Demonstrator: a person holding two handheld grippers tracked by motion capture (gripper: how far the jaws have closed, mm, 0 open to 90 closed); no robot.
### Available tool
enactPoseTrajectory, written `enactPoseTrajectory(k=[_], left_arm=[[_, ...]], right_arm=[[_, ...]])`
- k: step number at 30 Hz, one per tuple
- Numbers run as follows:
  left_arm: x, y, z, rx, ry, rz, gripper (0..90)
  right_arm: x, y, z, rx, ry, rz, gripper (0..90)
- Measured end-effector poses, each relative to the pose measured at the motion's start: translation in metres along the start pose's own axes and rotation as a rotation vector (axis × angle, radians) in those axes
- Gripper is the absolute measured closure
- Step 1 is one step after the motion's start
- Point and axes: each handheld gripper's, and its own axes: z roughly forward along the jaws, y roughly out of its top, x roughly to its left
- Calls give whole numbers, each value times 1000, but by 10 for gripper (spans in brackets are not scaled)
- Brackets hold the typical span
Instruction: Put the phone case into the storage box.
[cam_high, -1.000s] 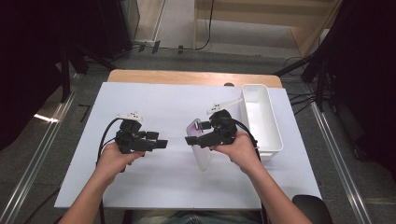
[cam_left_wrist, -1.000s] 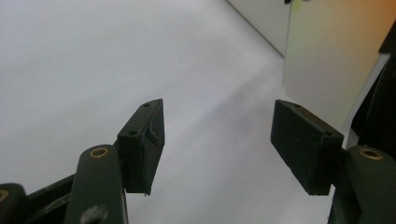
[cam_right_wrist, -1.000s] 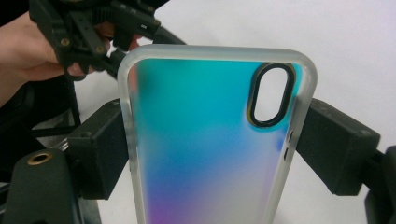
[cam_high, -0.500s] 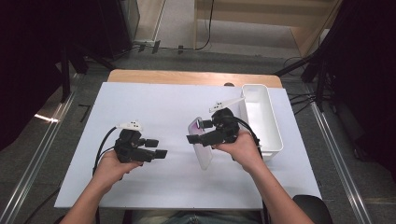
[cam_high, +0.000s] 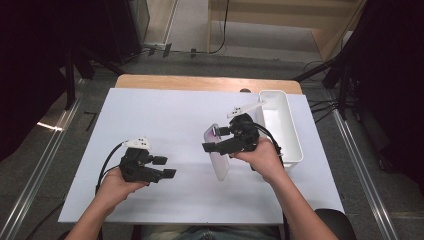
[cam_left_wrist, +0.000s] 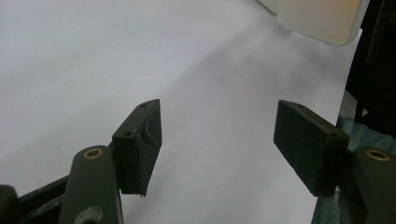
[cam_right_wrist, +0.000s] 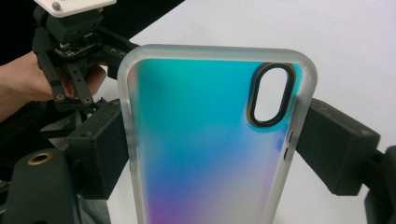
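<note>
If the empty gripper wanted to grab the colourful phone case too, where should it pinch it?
Probably the free lower end of the phone case, coming in from the left gripper's side. The right gripper already squeezes both long edges higher up, and the camera hole leaves that corner thin. Pinch across the long rims.

White table, wooden far edge; white bin stands at right side.
</note>
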Motion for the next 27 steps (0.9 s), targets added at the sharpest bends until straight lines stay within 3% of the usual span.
enactPoseTrajectory(k=[3, 8, 19, 27], left_arm=[[-2, -3, -1, 0, 22, -6, 319], [-2, -8, -3, 26, 23, -5, 291], [3, -22, -14, 32, 52, -22, 291], [5, -22, -16, 34, 60, -23, 291]], right_arm=[[0, 0, -1, 2, 1, 4, 149], [-2, 1, -5, 6, -9, 5, 149], [-7, 1, -15, 8, -33, 11, 149], [-13, 3, -29, -20, -57, 33, 149]])
